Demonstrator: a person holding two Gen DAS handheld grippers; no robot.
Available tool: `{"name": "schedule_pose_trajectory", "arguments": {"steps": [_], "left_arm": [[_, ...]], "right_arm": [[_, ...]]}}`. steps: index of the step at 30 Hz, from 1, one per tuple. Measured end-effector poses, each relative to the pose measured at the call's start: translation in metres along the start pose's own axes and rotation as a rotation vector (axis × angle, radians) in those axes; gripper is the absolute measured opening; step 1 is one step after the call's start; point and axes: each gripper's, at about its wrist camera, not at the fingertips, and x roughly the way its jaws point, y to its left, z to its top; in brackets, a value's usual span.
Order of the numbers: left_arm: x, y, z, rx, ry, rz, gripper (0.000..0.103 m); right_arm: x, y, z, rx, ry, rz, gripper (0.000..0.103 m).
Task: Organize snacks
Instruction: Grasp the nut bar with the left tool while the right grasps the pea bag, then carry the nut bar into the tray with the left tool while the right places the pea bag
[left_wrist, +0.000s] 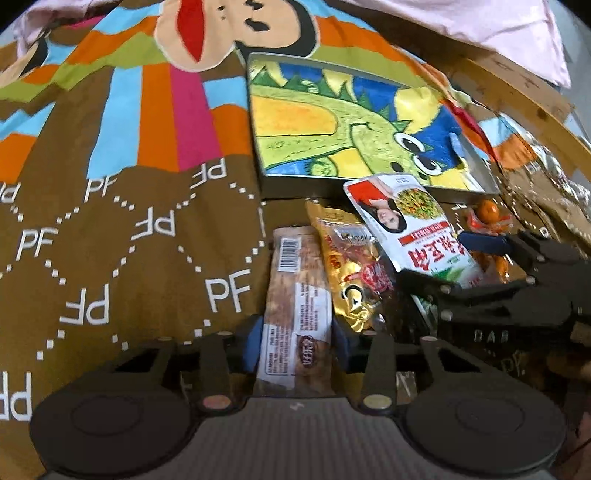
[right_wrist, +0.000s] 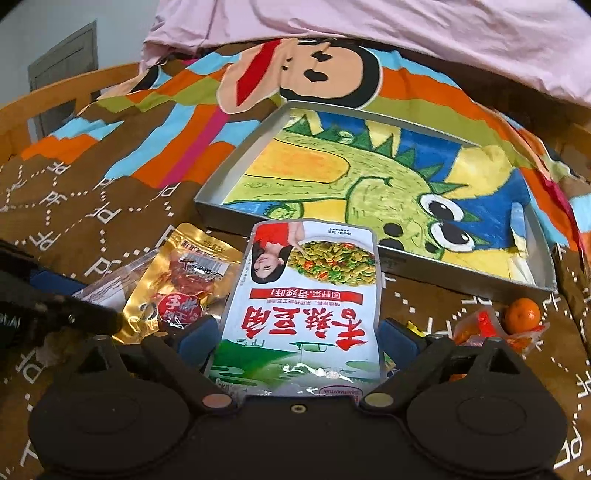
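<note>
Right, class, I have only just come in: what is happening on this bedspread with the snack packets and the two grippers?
A person is sorting snacks with a handheld gripper in each hand. The left gripper has its jaws around a long brown packet, pads at its sides. The right gripper straddles the white and red pouch; a firm grip is not clear. A gold packet lies between them. The shallow tray with the dinosaur drawing holds no snacks yet.
</note>
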Motion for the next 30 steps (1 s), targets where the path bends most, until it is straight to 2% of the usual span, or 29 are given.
{"name": "schedule_pose_trajectory", "arguments": {"steps": [3,8,15,23,26,30], "left_arm": [[0.003,0.002,0.002,-0.055,0.009,-0.006,0.043],[-0.002,-0.006,-0.001,-0.09,-0.002,0.019,0.04],[-0.019,-0.006,-0.008,-0.231,-0.009,0.008,0.04],[-0.039,-0.004,-0.023,-0.309,-0.049,0.025,0.039],[-0.052,-0.002,-0.027,-0.343,-0.093,0.011,0.039],[-0.067,-0.005,-0.018,-0.324,-0.227,0.02,0.039]], "right_arm": [[0.002,0.002,0.001,-0.01,-0.002,-0.008,0.094],[-0.002,0.0,0.0,0.012,0.016,-0.003,0.084],[-0.013,0.003,-0.005,-0.007,-0.001,-0.012,0.077],[-0.034,0.009,-0.014,-0.126,-0.08,-0.111,0.075],[-0.04,0.008,-0.014,-0.146,-0.122,-0.131,0.075],[-0.044,0.007,-0.005,-0.168,-0.203,-0.157,0.075]]}}
